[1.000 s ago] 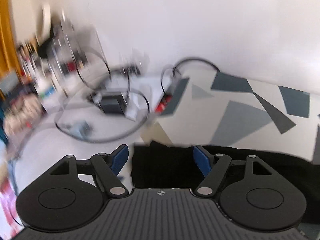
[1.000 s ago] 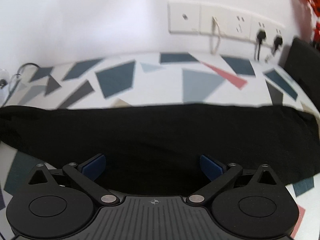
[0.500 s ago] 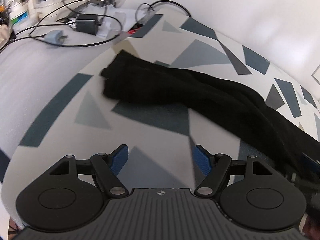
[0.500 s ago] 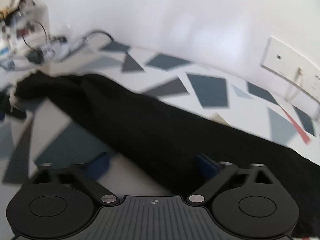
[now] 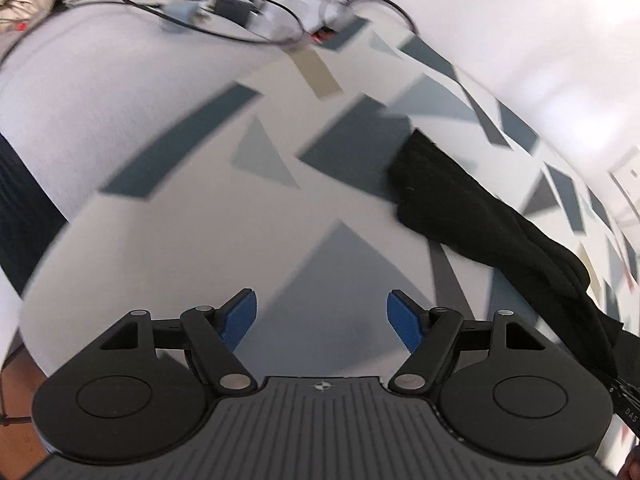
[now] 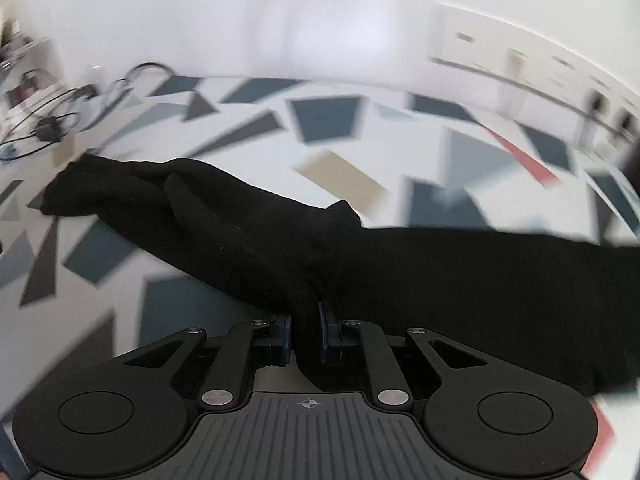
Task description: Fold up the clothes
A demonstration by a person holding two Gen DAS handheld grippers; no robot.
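Fabric pinched between the blue pads of the right gripper, jaws nearly together on a fold of the black garment. Half a second ago spread wide over that same cloth; now clenched on it, near the middle of its near edge. Outward from the grip: a dark, rumpled band running left across the patterned tabletop, ending in a bunched tip close to the cables at the far left; to the right, a broader black mass reaching the frame edge. Beyond, white wall and wall sockets, blurred.

Left gripper released, blue pads well apart, nothing between them, hovering over bare patterned tabletop. Garment off to its right, well clear of the pads, trailing down toward the lower right corner. Compared with half a second ago, garment end farther right in this view and farther from the loose cables. Heavy motion blur in both views.

Likely meaning for the task: grasp secured, cloth probably being dragged or lifted to begin a fold. Fold itself not yet made; garment long and unflattened. Free left gripper probably needed at the far tip to keep the fold square.
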